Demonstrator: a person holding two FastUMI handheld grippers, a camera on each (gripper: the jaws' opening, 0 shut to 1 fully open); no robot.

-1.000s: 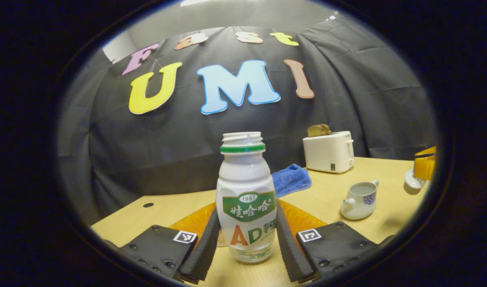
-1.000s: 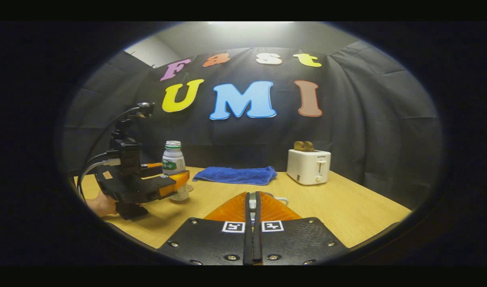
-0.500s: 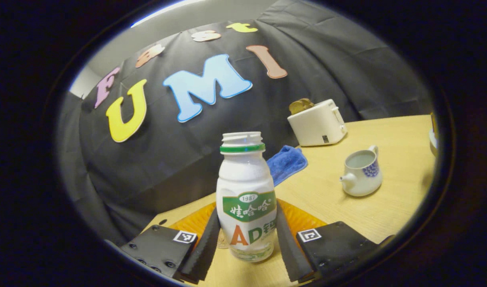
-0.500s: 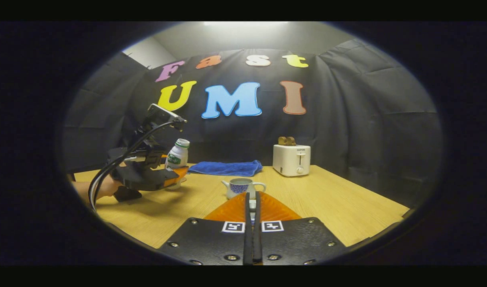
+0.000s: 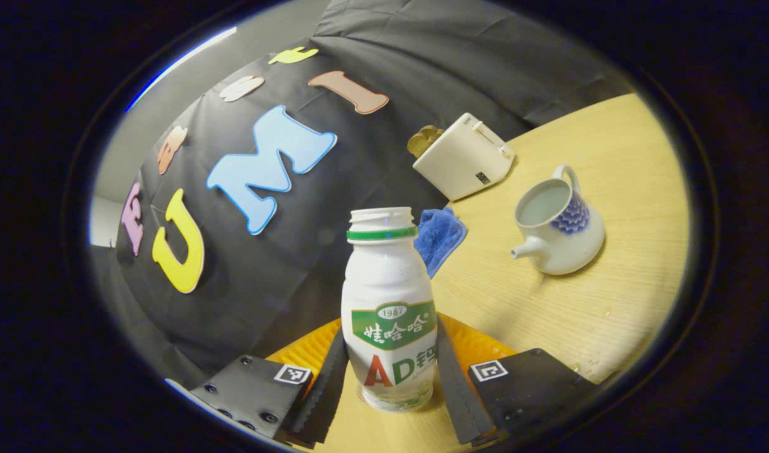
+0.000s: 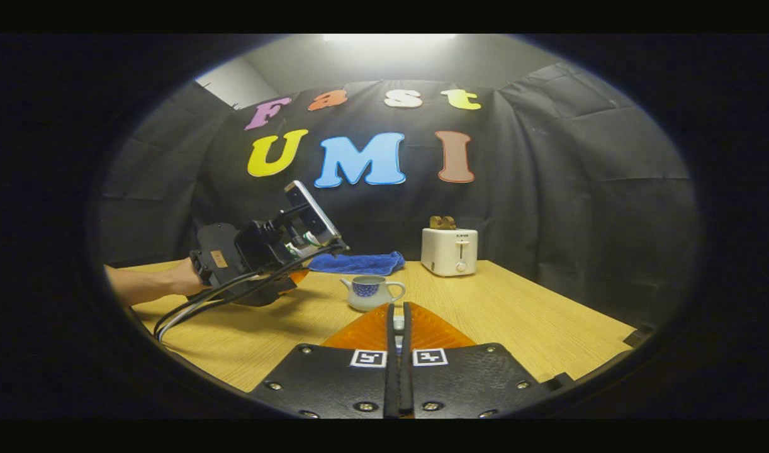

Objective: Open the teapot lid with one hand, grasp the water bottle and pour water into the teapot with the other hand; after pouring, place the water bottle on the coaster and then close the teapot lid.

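While the left gripper [image 5: 391, 384] clamps the capless white plastic bottle [image 5: 389, 308], the open white-and-blue ceramic teapot [image 5: 557, 226] sits at two o'clock.

1. The water bottle [image 5: 389, 308] looks like smooth white plastic with a glossy printed label, clear near its base.
2. The teapot [image 5: 559, 229] looks like glazed, shiny ceramic.
3. The counter [image 5: 611, 189] has a pale, matt wood-grain surface.
4. The blue towel [image 5: 440, 234] is soft, fuzzy cloth.
5. The toaster [image 5: 463, 160] has a smooth, satin plastic-looking shell.
6. The left tongs [image 5: 391, 393] have ribbed, matt fingers [image 5: 455, 390].
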